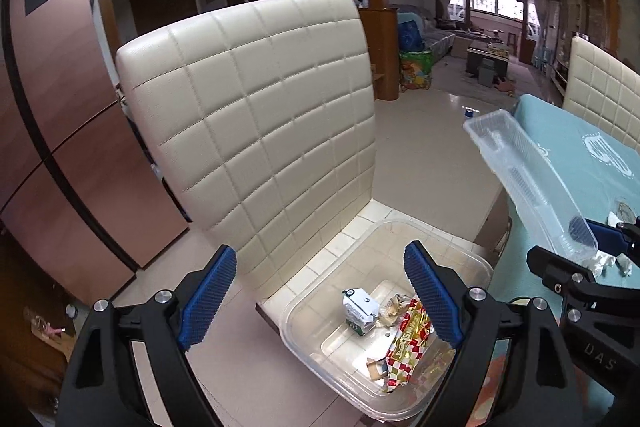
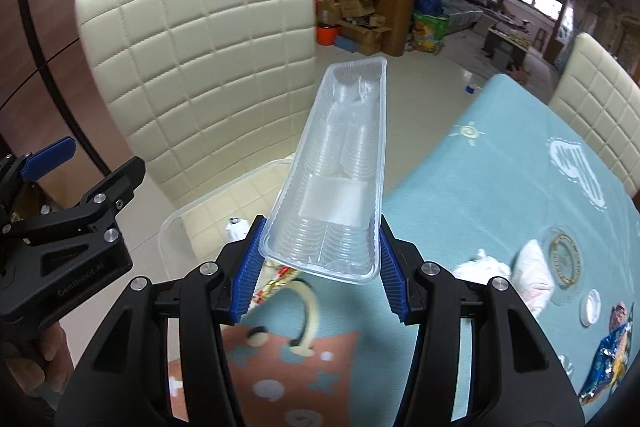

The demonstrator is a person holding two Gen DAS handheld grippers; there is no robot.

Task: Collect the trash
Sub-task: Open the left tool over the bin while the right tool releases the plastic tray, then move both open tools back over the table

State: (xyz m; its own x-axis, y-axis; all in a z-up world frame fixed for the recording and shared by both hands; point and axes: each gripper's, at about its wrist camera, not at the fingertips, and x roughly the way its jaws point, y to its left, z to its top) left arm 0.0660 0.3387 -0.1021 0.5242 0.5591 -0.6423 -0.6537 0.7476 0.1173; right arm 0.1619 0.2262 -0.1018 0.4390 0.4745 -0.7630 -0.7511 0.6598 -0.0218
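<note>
Trash tray (image 2: 332, 167), a long clear plastic one, sits clamped at its near end between the right gripper (image 2: 318, 267) pads, jutting out over the bin (image 1: 472, 259) on the chair (image 1: 256, 99). Only the left wrist view shows the bin's contents (a small carton (image 1: 358, 311), a red-checked wrapper (image 1: 404, 351)) below the left gripper (image 1: 320, 293), whose fingers stand wide apart and empty. "CenRobot.AI" is readable on the left gripper's side in the right wrist view.

Home: sofa (image 1: 436, 39), dining chair (image 1: 256, 115)

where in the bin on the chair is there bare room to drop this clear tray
The clear bin's far half, toward the chair back, is bare. The near half is crowded: milk carton, red-checked wrapper, scraps. The right gripper clamps the clear tray.
</note>
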